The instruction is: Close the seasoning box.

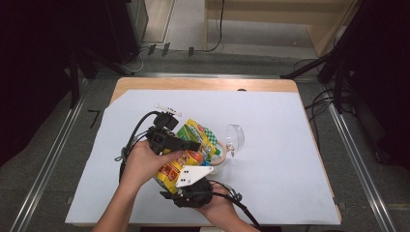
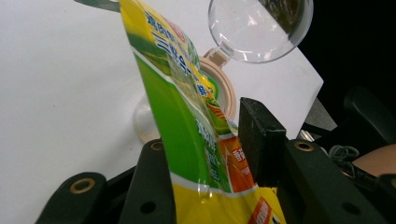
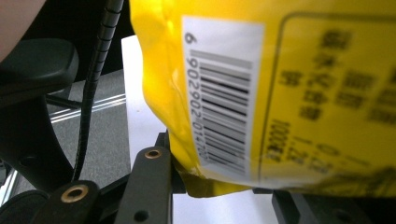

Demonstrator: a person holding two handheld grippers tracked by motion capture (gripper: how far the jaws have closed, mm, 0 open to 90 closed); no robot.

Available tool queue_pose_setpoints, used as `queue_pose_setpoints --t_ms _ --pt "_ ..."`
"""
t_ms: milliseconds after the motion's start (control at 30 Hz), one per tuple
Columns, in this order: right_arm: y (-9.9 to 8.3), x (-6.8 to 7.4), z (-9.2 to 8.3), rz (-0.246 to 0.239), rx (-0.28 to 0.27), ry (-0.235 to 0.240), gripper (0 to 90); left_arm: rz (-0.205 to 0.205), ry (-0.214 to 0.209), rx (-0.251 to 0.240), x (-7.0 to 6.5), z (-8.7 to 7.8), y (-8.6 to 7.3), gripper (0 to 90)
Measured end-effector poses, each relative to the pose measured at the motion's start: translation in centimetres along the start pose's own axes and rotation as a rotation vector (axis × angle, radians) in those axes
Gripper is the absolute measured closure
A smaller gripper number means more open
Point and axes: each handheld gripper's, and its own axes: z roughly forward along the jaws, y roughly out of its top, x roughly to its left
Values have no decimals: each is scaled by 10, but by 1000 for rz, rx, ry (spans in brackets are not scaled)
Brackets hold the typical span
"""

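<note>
A yellow and green snack bag [image 1: 196,133] [image 2: 187,116] hangs tilted above a clear jar with a beige rim [image 1: 220,155] [image 2: 225,88]. The jar's clear lid [image 1: 235,137] [image 2: 259,28] is swung open. My left gripper [image 1: 186,144] [image 2: 205,135] comes in from the left and is shut on the bag's green upper part. My right gripper [image 1: 183,178] [image 3: 219,168] reaches in from the near side and is shut on the bag's yellow lower end, where the barcode [image 3: 219,98] faces its camera. The bag hides most of the jar's mouth.
A white paper sheet [image 1: 275,164] covers most of the wooden table [image 1: 203,83]. A small white strip [image 1: 168,108] lies behind the left gripper. Metal floor rails [image 1: 353,154] run along both sides, with cables and stands at the back.
</note>
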Motion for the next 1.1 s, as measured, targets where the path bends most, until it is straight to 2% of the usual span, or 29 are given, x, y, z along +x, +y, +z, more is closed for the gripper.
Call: queue_pose_setpoints --t_ms 300,533,700,867,1100 --pt "2 -3 -3 20 -12 -2 675 7 13 13 -4 3 9 703" --pt "4 -4 -5 41 -9 4 674 -1 -5 31 -2 5 14 713" --pt "8 -7 -5 51 -4 6 673 27 4 68 -2 6 22 723" --pt "12 -11 -6 66 -5 22 667 -22 -24 81 4 8 30 734" --pt "17 -14 -5 29 3 13 668 -25 -32 52 9 5 31 754"
